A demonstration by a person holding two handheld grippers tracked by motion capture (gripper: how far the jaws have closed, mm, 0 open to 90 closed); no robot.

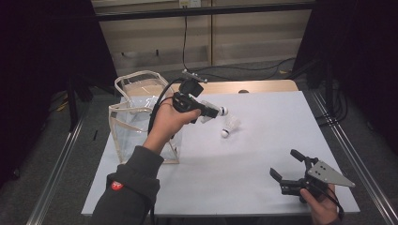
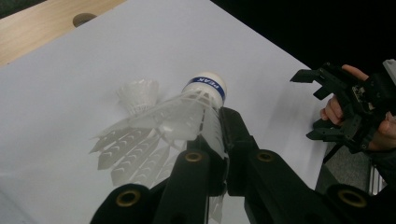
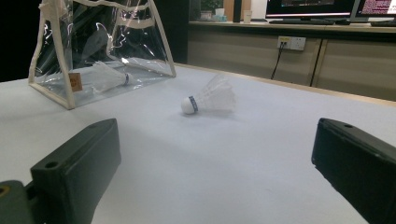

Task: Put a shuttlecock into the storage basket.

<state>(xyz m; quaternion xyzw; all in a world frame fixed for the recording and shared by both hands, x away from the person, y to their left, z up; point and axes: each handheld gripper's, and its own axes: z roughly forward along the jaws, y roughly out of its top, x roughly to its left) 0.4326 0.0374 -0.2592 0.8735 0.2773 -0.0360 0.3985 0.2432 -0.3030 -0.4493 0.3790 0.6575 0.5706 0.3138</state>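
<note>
Left gripper (image 2: 219,140) clenched on a shuttlecock (image 2: 187,116), lifted beside the clear bag (image 1: 141,117), likely for dropping in. Second shuttlecock (image 1: 230,125) lies mid-surface. Right gripper (image 1: 288,166) rests released, near right.

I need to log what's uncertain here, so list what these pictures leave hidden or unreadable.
- High view: the person's left hand covers most of the left gripper, so its grip on the held shuttlecock is unclear.
- Left gripper view: the jaws hide the held shuttlecock's lower feathers.
- Right gripper view: glare on the clear bag blurs the shuttlecock inside; its band is too small to read.
</note>
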